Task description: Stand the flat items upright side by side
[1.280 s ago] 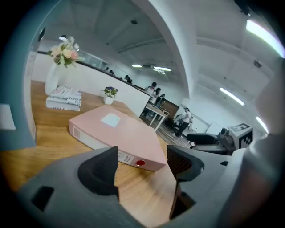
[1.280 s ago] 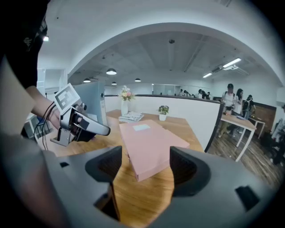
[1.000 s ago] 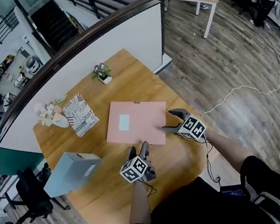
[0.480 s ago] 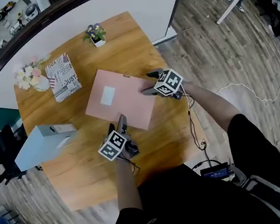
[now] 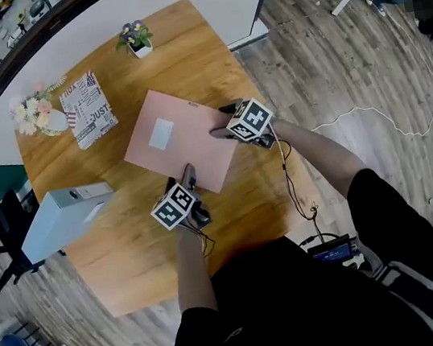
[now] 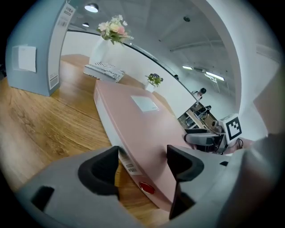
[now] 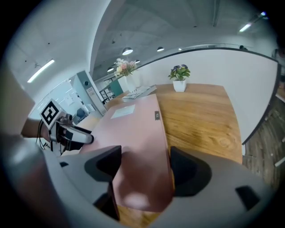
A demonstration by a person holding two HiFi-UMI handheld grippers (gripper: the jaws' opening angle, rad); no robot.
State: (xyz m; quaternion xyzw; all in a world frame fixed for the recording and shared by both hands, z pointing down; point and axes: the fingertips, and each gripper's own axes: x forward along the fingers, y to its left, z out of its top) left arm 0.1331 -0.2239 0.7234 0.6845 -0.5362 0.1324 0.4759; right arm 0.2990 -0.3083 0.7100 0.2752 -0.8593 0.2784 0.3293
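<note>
- Lying flat at the desk's [image 5: 132,259] middle, the pink folder [image 5: 175,140] is waiting to be stood beside the blue binder [image 5: 61,221], which is standing upright at the left edge.
- Left gripper [image 5: 187,173] is straddling the folder's near edge, jaws wide, probably readying a lift.
- Right gripper [image 5: 221,122] is framing the right corner; its jaws, just closing slightly, are gaping, unclamped.

A pink folder [image 5: 181,139] lies flat in the middle of the worktop [image 5: 130,247], turned at an angle to its edges, with a white label [image 5: 161,134] on its cover and a small red dot on its white near edge. To its left a grey-blue binder [image 5: 61,221] stands upright at the worktop's left edge. A book with a printed cover [image 5: 89,108] lies flat at the far left – well apart from both.
</note>
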